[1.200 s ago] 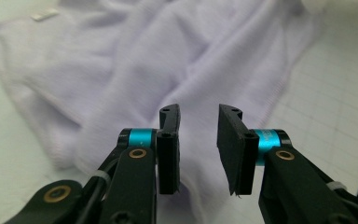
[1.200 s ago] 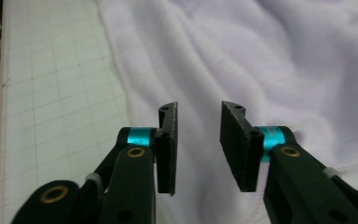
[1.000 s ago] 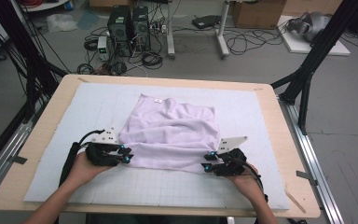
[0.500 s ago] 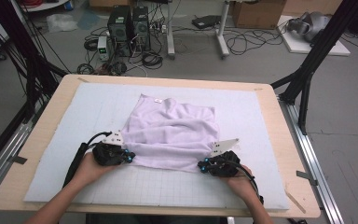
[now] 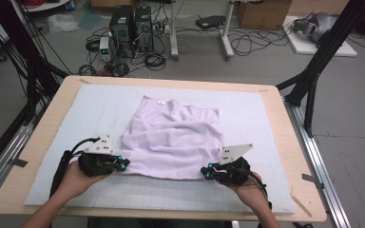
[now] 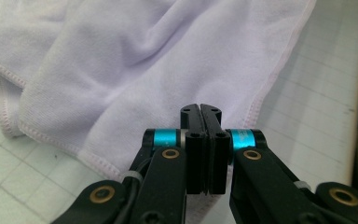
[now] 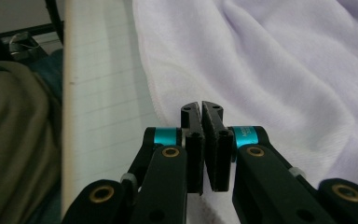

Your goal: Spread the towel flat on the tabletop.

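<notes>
A lavender towel (image 5: 176,137) lies rumpled in the middle of the pale gridded mat (image 5: 90,114). My left gripper (image 5: 123,164) is at the towel's near left corner, and my right gripper (image 5: 205,172) is at its near right corner. In the left gripper view the jaws (image 6: 200,108) are pressed together with the towel's (image 6: 144,56) hemmed corner pinched between them. The right gripper view shows the same: its jaws (image 7: 201,106) are shut on the towel (image 7: 284,70) just inside the hem. The towel's near edge runs nearly straight between the two grippers.
The mat covers a wooden table (image 5: 62,95) whose near edge is close behind my hands. Black frame legs (image 5: 313,71) stand at the right and left sides. Computer towers (image 5: 130,28) and cables lie on the floor beyond. An olive sleeve (image 7: 14,140) is at the left of the right gripper view.
Both grippers slid a little inward onto the towel's near corners, then drew slightly toward the near table edge. The near hem now looks straighter between them.
</notes>
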A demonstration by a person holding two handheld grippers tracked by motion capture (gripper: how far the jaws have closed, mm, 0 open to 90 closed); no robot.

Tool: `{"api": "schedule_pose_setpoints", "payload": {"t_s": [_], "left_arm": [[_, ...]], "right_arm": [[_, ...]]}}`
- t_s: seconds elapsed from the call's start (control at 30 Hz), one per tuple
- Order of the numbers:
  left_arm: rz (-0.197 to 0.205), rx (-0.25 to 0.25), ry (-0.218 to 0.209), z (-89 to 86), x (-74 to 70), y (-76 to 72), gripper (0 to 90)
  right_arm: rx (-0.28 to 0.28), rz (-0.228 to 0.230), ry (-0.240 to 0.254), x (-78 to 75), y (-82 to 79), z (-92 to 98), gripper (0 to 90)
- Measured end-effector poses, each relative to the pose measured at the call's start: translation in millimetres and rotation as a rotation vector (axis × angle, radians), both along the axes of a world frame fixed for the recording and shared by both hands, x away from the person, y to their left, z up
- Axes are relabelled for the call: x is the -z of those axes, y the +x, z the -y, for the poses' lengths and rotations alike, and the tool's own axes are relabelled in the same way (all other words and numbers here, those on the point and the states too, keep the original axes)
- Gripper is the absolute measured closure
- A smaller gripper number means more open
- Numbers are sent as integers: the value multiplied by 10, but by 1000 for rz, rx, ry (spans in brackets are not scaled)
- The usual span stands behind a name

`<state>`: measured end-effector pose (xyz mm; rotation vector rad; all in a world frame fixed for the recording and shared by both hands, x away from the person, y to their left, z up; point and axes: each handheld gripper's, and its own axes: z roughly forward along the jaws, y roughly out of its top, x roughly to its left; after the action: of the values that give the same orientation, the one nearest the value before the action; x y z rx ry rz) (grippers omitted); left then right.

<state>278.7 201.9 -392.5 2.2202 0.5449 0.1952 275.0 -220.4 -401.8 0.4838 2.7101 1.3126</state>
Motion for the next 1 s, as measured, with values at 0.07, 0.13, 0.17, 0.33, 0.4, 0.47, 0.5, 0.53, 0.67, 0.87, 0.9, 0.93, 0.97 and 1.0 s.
{"api": "schedule_pose_setpoints", "payload": {"t_s": [0.07, 0.13, 0.17, 0.33, 0.4, 0.47, 0.5, 0.53, 0.67, 0.87, 0.9, 0.93, 0.97, 1.0], "left_arm": [[13, 18, 2, -25, -47, -129, 883], [23, 40, -23, -54, -75, -266, 882], [18, 59, -49, -66, -91, -329, 881], [31, 76, -57, -55, -80, -371, 752], [20, 57, -49, -55, -7, -282, 701], [9, 49, -35, -54, 88, -197, 681], [-4, 47, -22, -54, 153, -153, 671], [-8, 46, -13, -53, 194, -131, 661], [-52, 37, 52, -50, 407, -59, 625], [-56, 52, 47, -75, 459, -63, 845], [-50, 51, 49, -68, 458, -75, 871], [-49, 56, 59, -66, 450, -81, 878], [-50, 55, 57, -62, 447, -92, 882], [-46, 60, 61, -59, 441, -107, 883]], "right_arm": [[-13, 5, 1, -53, -112, 6, 877], [-35, 8, 3, -95, -239, 12, 877], [-46, 5, 5, -115, -308, 18, 876], [-81, 11, 55, -196, -450, 47, 747], [-50, 25, 29, -175, -385, 40, 691], [-34, 16, -8, -96, -287, 15, 634], [-28, 6, -18, -43, -236, 3, 620], [-23, -10, -32, 30, -184, -15, 594], [-18, -40, -70, 228, -88, -62, 565], [-6, -37, -100, 407, -72, -110, 721], [-6, -43, -99, 407, -67, -105, 772], [-9, -59, -96, 404, -60, -105, 820], [-14, -67, -92, 405, -60, -110, 851], [-14, -67, -99, 399, -71, -116, 860]]}}
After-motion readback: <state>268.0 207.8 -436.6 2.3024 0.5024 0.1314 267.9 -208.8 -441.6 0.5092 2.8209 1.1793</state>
